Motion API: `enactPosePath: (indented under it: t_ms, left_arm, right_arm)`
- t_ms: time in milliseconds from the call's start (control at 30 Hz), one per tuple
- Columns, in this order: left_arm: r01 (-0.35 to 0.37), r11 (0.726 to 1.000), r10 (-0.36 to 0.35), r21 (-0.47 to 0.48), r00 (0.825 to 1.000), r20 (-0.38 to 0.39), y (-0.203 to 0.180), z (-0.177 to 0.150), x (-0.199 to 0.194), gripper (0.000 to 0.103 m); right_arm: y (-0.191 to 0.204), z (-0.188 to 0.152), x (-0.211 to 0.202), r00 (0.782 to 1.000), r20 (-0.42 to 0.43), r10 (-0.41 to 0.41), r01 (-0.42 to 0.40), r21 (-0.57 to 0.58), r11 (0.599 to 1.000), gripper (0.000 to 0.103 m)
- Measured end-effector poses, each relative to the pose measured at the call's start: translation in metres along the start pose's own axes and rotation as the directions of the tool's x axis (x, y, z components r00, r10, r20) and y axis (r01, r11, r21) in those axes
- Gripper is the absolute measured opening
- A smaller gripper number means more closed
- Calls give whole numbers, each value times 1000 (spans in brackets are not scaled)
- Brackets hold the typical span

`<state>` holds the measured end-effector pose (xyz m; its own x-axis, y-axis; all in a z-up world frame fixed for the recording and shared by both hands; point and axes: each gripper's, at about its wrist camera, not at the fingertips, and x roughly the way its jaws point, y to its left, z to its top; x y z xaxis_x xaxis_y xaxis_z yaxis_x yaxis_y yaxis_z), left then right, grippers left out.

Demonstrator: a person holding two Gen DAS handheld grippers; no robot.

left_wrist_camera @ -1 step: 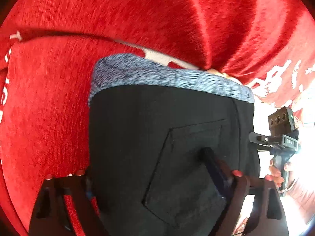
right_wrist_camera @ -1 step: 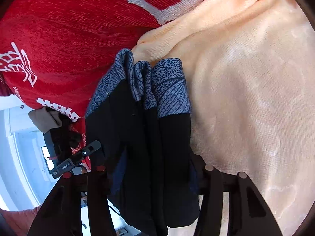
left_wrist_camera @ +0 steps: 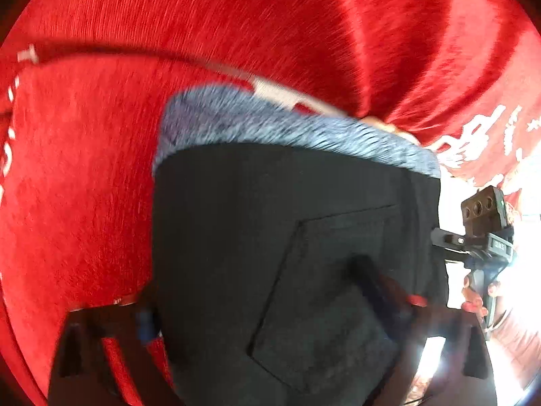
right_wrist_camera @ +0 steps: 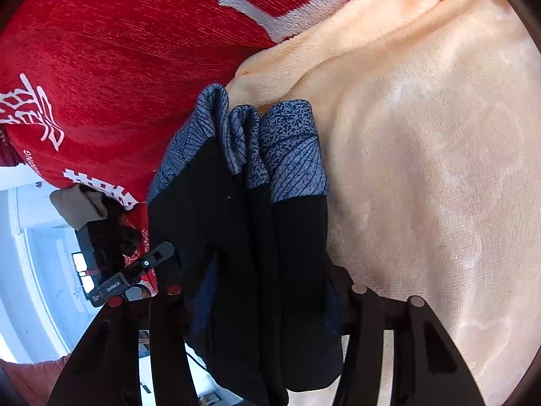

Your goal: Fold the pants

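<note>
Pants hang between the two hand-held tools, black cloth with a blue-grey patterned waistband, raised over a red blanket with white lettering. On the left side, the left gripper has its two fingers pressed into the black cloth from either side, one near the left edge of the garment and the other sunk into the area of the back pocket, so it pinches the pants; this view is blurred. Further right in the same view, the right gripper shows beside the far edge of the pants, held in a person's hand. From the right wrist view, the pants hang bunched in several folds, the waistband uppermost, and the right gripper has its fingers closed on this bundle. To the right lies a peach towel, spread beside the red blanket.
</note>
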<state>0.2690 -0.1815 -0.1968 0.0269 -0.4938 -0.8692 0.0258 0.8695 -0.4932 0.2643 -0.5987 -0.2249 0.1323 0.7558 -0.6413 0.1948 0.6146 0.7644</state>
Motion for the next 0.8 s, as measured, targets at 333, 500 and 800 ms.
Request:
enactPosePath:
  t_ms: [333,500,800]
  left_arm:
    - [-18,999,15,36,997,71,-12,-9,-18,69]
    - [12,1000,-14,20,997,76,-9,-16,-39,62]
    - [24,999,-26,35,997,75,-11,-42,-75,62]
  right_arm:
    - [-16,0,-10,1000,12,22,-22,48,999,55]
    - [-6,-9,-21,997,40,62,-64,53,997,43]
    - [8,-38,-30,991,39,130,-133,89,987,42]
